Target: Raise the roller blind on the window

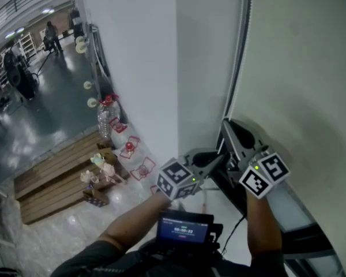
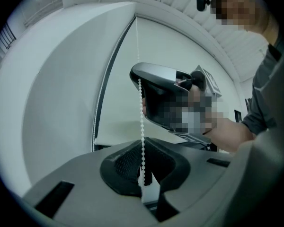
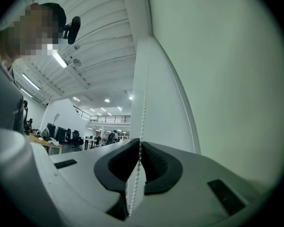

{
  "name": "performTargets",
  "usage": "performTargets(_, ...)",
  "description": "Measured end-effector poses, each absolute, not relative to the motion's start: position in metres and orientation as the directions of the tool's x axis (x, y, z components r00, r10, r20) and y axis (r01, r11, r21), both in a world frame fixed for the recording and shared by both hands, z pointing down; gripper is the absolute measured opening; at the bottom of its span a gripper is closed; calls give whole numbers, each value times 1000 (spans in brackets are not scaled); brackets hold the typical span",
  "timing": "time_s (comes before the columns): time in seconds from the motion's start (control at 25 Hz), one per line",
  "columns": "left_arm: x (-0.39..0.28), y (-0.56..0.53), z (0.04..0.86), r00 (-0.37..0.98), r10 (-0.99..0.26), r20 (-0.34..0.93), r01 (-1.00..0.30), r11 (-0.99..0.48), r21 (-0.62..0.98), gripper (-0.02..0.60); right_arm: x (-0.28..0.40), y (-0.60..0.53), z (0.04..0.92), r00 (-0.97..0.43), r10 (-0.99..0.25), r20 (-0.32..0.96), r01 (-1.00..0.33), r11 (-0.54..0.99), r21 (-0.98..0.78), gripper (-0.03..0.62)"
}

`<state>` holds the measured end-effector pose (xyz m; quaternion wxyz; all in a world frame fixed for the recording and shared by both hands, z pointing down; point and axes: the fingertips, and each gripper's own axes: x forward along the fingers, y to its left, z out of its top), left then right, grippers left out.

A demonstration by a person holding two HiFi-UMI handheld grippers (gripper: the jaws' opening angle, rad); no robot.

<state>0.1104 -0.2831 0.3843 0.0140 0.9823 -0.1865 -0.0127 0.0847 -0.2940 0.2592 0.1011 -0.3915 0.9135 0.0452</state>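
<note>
The pale roller blind (image 1: 300, 68) hangs down over the window at the right. Its white bead chain (image 2: 142, 122) runs down beside the blind's left edge. My left gripper (image 2: 142, 167) is shut on the bead chain, which passes straight between its dark pads. Just above it, my right gripper (image 3: 139, 148) is shut on the same chain (image 3: 143, 112), higher up. In the head view the left gripper (image 1: 222, 154) sits below the right gripper (image 1: 226, 124), both close to the blind's edge.
A white pillar (image 1: 138, 56) stands left of the window. Large water bottles (image 1: 106, 117) and a wooden platform (image 1: 57, 178) with small items lie on the floor below. A dark window frame and sill (image 1: 288, 212) run under the blind. A small screen (image 1: 183, 229) hangs at the person's chest.
</note>
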Motion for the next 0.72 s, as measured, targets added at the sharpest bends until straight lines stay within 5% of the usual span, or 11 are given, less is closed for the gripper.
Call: performTargets(0.72,113,-276,449,924,-374,78,-381,-917,115,9,87,-285,327,-689,-710,-145,-706,703,-85,15)
